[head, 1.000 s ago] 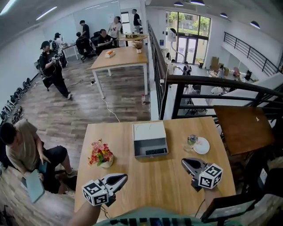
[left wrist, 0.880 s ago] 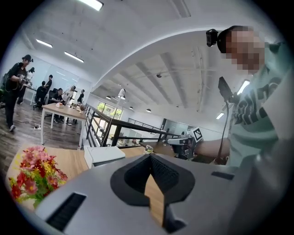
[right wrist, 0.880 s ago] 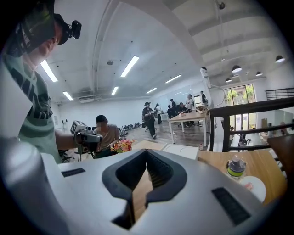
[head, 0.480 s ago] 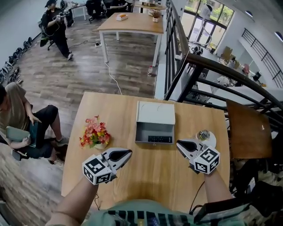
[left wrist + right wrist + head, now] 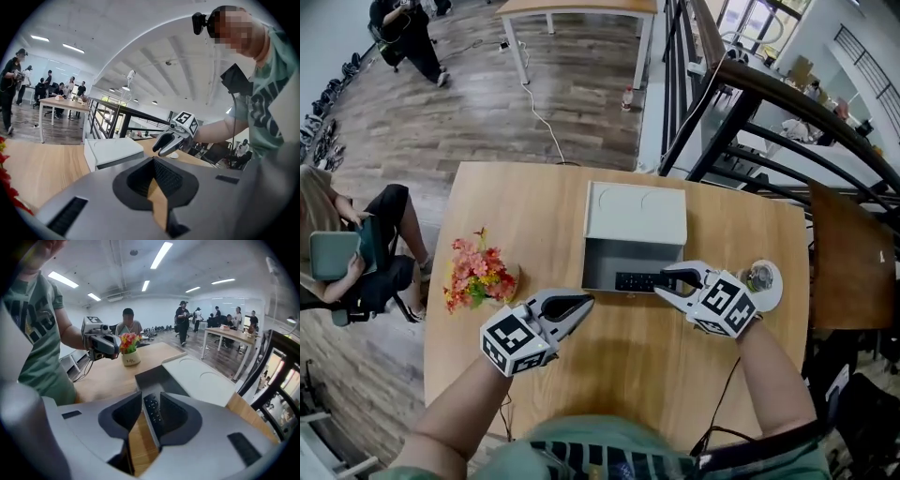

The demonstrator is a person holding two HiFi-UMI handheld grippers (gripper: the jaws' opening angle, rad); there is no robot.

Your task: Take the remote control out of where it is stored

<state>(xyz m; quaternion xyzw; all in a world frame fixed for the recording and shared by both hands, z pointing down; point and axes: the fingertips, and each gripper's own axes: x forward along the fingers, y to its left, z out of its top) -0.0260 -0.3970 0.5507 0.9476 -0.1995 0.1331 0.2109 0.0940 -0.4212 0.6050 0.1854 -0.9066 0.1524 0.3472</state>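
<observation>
While R tongs (image 5: 663, 283), just opening, are straddling slim black plastic remote control (image 5: 636, 280) w/o gripping, L tongs (image 5: 587, 303) are hovering closed, empty, at its 8 o'clock.

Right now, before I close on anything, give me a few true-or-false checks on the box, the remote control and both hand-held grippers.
1. The box has its lid open. True.
2. The remote control lies on the table outside the box. False: it lies inside the box, along the front.
3. The right hand-held gripper is clamped on the remote control. False: its jaws stand apart, having just been opening, and the remote control shows in the gap between them, not gripped.
4. The left hand-held gripper is closed and holds nothing. True.
5. In the head view the flowers stand right of the box. False: they stand to its left.
</observation>
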